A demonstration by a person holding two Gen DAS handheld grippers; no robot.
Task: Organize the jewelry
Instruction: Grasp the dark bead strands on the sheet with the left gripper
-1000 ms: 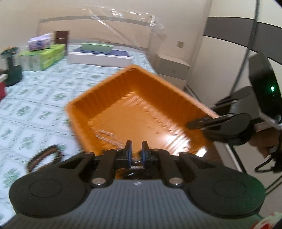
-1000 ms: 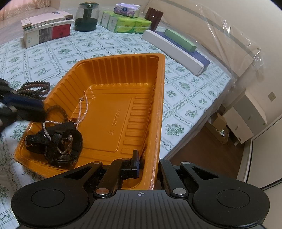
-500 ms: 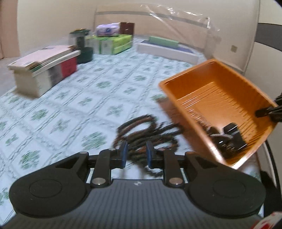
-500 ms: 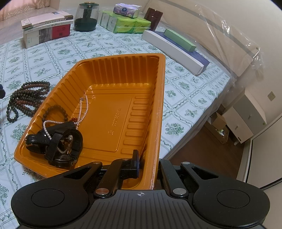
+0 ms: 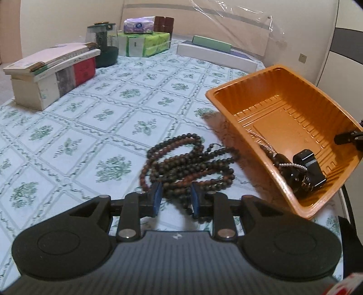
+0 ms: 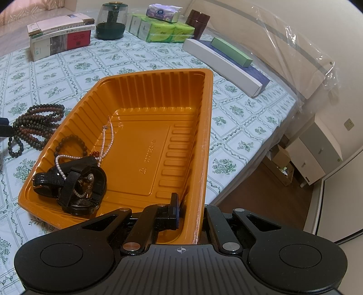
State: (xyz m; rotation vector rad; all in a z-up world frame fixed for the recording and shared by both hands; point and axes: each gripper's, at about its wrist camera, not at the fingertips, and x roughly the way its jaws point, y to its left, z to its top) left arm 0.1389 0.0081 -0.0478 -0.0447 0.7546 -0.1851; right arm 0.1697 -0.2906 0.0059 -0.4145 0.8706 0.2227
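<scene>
Floral cloth point(image 5: 95, 127) now fills view — left tongs point(image 5: 176, 199) opening over beads point(image 5: 188, 163), right tongs point(image 6: 190, 213) clamping tray point(image 6: 205, 145).

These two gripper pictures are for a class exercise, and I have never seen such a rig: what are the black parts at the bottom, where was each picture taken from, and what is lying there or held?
No robot here: a person holds a two-finger gripper in each hand, and each carries a camera looking forward along its fingers. The black shapes at the bottom are the tools themselves.

In the left camera's picture, the left gripper is over a pile of dark bead strands on the patterned cloth. Its jaws are opening, beads lie between them, and the pads are not pressing.

In the right camera's picture, the right gripper is shut on the rim of the orange tray. Inside the tray lie a black strapped watch, a pearl string and a small bead bracelet.

At the back stand books, tissue packs and a dark jar.
</scene>
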